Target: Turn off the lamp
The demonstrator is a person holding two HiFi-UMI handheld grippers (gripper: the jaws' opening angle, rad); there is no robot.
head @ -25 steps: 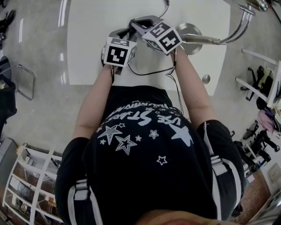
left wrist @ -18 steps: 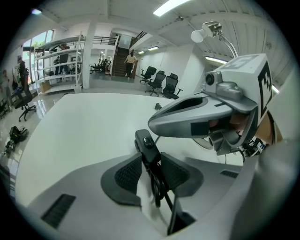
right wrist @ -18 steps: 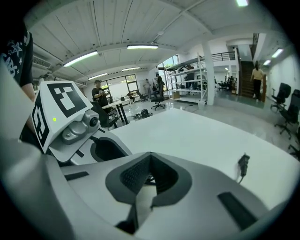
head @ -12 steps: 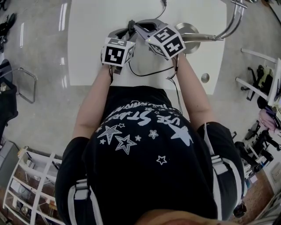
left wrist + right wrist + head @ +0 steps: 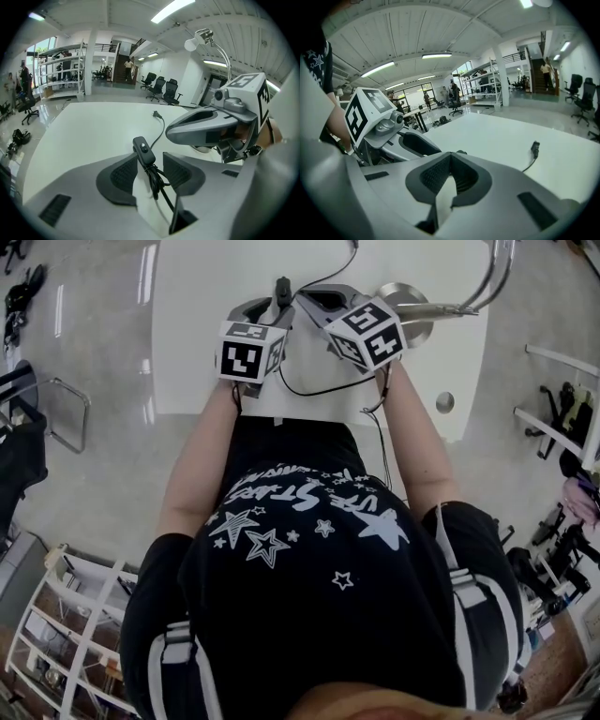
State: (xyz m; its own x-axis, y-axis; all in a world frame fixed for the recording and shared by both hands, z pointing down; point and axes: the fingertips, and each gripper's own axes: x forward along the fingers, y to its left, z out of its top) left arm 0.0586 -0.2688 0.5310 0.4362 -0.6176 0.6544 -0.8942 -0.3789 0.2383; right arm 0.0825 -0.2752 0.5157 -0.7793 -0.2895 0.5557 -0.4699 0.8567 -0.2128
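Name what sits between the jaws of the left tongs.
The lamp cord's inline switch, seen in the left gripper view. The left tongs have just been opening, with that switch between their jaws.

1. Floor (image 5: 94,474): was pale and glossy, mirroring the ceiling lights.
2. Table (image 5: 197,334): had a white rectangular top.
3. Office chairs (image 5: 161,88): dark, stood grouped near the far wall.
4. Shelving racks (image 5: 61,70): stood beside bright windows (image 5: 40,47).
5. Strip lights (image 5: 172,10): were lit overhead.
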